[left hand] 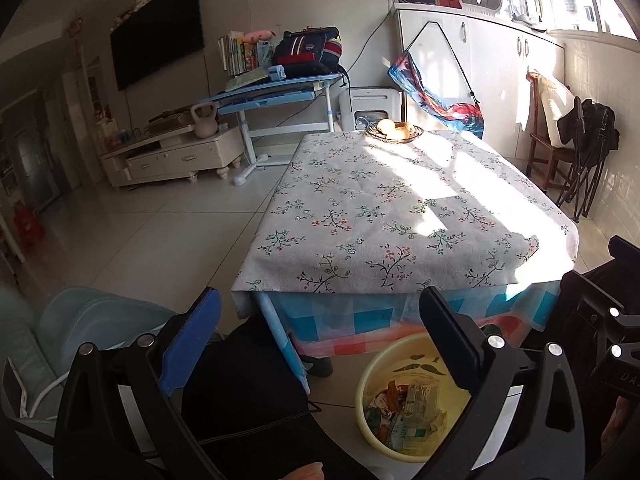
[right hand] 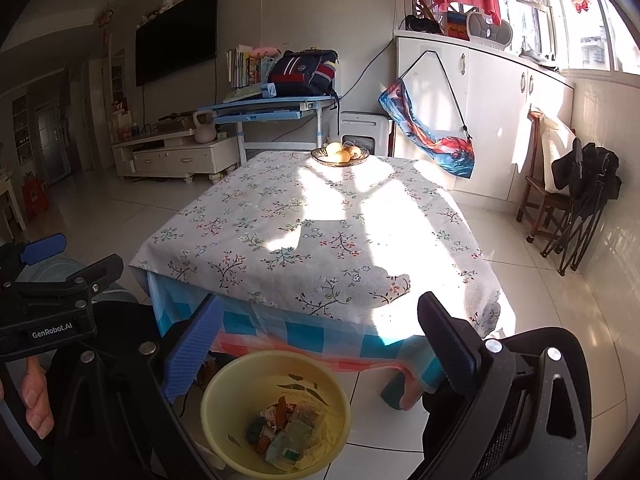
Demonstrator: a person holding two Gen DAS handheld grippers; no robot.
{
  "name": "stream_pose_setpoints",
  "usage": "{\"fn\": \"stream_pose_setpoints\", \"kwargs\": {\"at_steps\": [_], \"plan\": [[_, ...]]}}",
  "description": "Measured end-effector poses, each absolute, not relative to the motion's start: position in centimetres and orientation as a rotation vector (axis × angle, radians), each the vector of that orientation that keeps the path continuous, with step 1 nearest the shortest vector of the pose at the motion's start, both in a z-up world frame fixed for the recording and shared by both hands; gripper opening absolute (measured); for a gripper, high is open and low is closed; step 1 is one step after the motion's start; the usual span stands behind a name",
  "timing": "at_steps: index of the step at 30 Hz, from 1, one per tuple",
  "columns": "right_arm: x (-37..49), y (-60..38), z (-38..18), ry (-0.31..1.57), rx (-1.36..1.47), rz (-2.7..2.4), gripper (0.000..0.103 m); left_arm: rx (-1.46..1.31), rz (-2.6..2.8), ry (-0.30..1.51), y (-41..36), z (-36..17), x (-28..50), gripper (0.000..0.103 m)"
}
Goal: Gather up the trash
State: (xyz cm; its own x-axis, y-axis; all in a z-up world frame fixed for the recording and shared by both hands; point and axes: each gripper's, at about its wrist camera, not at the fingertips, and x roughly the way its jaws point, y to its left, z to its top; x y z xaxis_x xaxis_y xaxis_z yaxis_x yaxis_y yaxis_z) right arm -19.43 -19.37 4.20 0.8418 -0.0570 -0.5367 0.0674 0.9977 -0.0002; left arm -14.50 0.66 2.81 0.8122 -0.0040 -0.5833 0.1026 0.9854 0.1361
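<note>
both grippers, left (left hand: 320, 344) and right (right hand: 320, 348), gape empty; bin (right hand: 224, 420) sits below the fingers; scan table (right hand: 240, 216) ahead for scraps.

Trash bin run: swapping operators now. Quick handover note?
Left gripper: open, empty, held over the floor in front of the table.
Right gripper: open, empty, above the bin.
Yellow trash bin stands on the floor tiles at the near edge of the table; wrappers and scraps already lie in its bottom.
Floral tablecloth shows no loose trash; only the fruit basket sits at its far end.
Done: whatever was on the table appears collected.
Left: glance at the floor under and around the table, which is partly hidden here; otherwise likely finished.
</note>
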Motion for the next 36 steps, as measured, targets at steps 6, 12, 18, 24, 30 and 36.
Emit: {"fn": "stream_pose_setpoints", "kwargs": {"at_steps": [6, 12, 18, 24, 30, 36], "plan": [[-19.4, -19.8, 4.2, 0.56, 0.033, -0.072, 0.093, 0.18, -0.061, 0.626, 0.5, 2.7, -14.8, 0.096], [-19.4, -20.1, 4.1, 0.559, 0.046, -0.075, 0.094, 0.177, -0.061, 0.617, 0.7, 2.3, -15.3, 0.096], [-19.1, -19.7, 3.9, 0.572, 0.034, -0.07, 0.094, 0.167, -0.086, 0.603, 0.8, 1.9, -15.8, 0.096], [-18.9, -19.2, 3.6, 0.584, 0.006, -0.065, 0.094, 0.105, -0.11, 0.602, 1.7, 1.8, -15.7, 0.096], [-18.8, -19.2, 3.6, 0.59, 0.002, -0.065, 0.094, 0.099, -0.112, 0.614, 1.7, 1.5, -15.5, 0.096], [-18.8, -19.2, 3.6, 0.589, 0.002, -0.065, 0.094, 0.109, -0.112, 0.617, 1.6, 1.4, -15.5, 0.096]]}}
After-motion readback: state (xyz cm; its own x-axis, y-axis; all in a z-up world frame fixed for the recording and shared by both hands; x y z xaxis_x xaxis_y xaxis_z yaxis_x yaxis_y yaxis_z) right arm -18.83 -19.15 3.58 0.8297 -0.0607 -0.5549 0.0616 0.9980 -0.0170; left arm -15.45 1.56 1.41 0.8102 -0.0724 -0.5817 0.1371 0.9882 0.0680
